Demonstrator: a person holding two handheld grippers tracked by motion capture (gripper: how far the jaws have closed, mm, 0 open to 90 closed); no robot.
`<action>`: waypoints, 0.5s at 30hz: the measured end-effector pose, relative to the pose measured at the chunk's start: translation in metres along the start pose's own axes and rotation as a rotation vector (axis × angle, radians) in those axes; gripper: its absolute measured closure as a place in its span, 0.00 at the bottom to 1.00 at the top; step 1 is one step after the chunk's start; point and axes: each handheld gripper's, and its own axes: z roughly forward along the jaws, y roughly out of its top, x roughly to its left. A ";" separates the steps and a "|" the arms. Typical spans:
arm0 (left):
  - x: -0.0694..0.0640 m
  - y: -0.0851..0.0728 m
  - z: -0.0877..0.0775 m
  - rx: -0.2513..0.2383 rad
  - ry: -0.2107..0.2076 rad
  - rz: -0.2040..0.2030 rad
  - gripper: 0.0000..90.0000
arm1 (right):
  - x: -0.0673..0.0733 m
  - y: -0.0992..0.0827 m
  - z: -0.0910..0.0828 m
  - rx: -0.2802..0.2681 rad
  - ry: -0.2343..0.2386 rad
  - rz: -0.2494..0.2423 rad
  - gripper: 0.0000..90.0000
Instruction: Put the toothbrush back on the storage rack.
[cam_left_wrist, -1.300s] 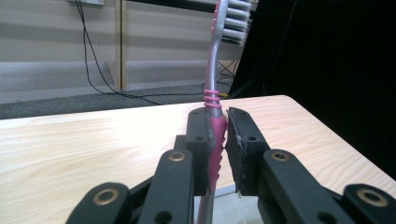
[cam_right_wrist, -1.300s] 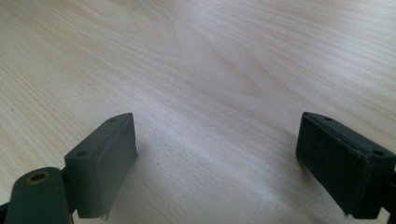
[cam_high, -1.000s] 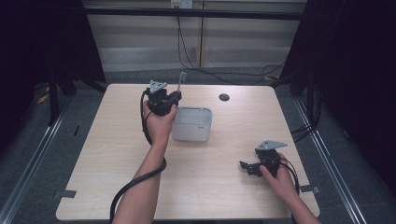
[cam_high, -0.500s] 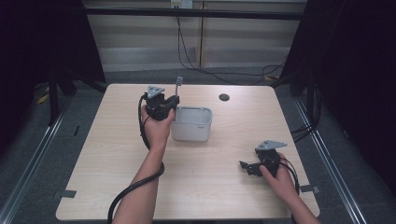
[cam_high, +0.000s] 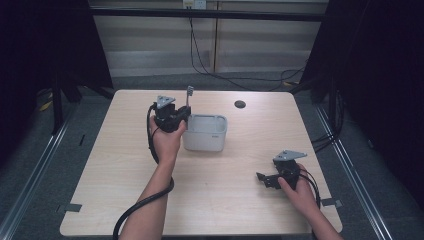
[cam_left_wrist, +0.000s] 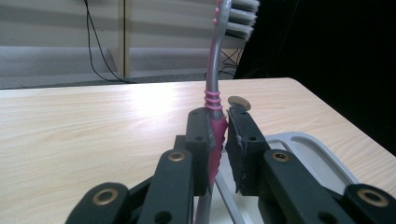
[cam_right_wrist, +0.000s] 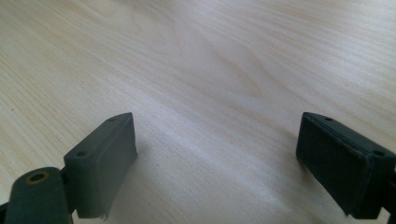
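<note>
A toothbrush with a pink and grey handle stands upright, bristles at the top. My left gripper is shut on its pink grip, just left of a pale grey tub, over the tub's left rim. The brush's lower end is hidden behind the jaws. My right gripper rests low on the table at the near right, open, with bare wood between its pads.
A small dark disc lies on the wooden table behind the tub, also seen past the jaws. Black cables trail from both grippers. Dark floor and metal rails surround the table.
The left gripper with the toothbrush has shifted slightly toward the near side and left. The right gripper has stayed put.
</note>
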 end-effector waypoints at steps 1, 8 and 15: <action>0.000 0.000 0.000 0.001 -0.001 0.001 0.88 | 0.000 0.000 0.000 0.000 0.000 0.000 0.13; -0.002 -0.004 0.000 0.013 -0.004 0.010 0.88 | 0.000 0.000 0.000 0.000 0.000 0.000 0.13; -0.003 -0.008 0.001 0.033 -0.009 0.018 0.91 | 0.000 0.000 0.000 0.001 0.000 0.002 0.13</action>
